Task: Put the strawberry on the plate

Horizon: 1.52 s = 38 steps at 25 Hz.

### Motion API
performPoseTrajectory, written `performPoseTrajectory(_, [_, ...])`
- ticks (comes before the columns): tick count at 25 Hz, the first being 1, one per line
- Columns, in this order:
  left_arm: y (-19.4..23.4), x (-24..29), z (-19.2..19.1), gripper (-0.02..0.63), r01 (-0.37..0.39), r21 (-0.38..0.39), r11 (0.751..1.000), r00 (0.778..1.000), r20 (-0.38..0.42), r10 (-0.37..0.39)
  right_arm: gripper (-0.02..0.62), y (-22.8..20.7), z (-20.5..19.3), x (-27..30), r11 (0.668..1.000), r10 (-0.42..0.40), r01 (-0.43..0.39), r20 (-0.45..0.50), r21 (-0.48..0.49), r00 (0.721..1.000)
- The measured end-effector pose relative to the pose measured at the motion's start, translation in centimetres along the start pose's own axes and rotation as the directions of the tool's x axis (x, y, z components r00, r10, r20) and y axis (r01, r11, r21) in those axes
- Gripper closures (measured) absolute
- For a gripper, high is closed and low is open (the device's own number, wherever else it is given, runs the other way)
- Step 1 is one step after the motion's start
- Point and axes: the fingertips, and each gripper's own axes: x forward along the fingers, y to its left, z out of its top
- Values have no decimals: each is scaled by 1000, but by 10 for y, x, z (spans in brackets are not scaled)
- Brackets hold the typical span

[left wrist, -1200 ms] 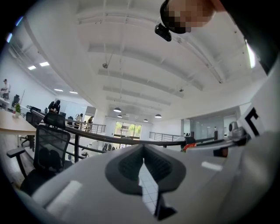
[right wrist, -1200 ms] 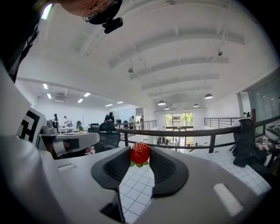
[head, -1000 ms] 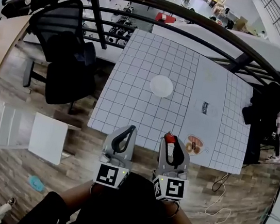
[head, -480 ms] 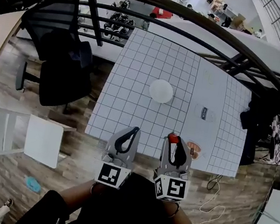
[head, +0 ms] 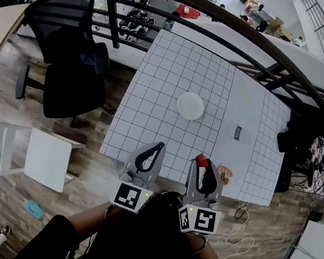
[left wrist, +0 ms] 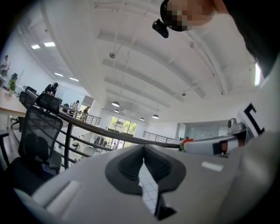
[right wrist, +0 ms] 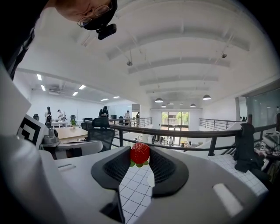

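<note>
Gridded white table [head: 155,95], dark curved railing [head: 225,27] behind it, wood floor below. Your right gripper [head: 203,166] is clamped on the strawberry [head: 202,160], which is pinched at the jaw tips above the table's near edge. White plate [head: 190,106] sits mid-table, well apart from the berry. Your left gripper [head: 158,147] is just beside the right, jaw tips pressed together, nothing between them. Black office chair [head: 71,52] stands left of the table.

The red strawberry [right wrist: 140,152], green leaves pointing down, sat pinched in the right gripper [head: 203,164] tips, well apart from the round white plate [head: 190,106].
</note>
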Motion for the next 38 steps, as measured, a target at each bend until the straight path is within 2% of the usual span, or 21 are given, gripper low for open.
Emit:
performPoseTrajectory(9, [0,-4,-9,595,-33,4,999,999,-23,33,463,12,-16,0,997,76,-76,-23,18,997])
performPoseTrajectory(20, [1,19,-6,595,-55,48,997,998,-35,57,463,0,-18,48,988,148,-147,-32,40,988])
performPoseTrajectory(29, [1,77,-16,595,-49,68,996,996,-69,54,463,-40,-26,93,991,134,-132,-77,34,988])
performPoseTrajectory(38, [2,128,-32,596,-37,50,998,993,-113,43,463,-77,-46,148,993,115,-110,-118,40,986])
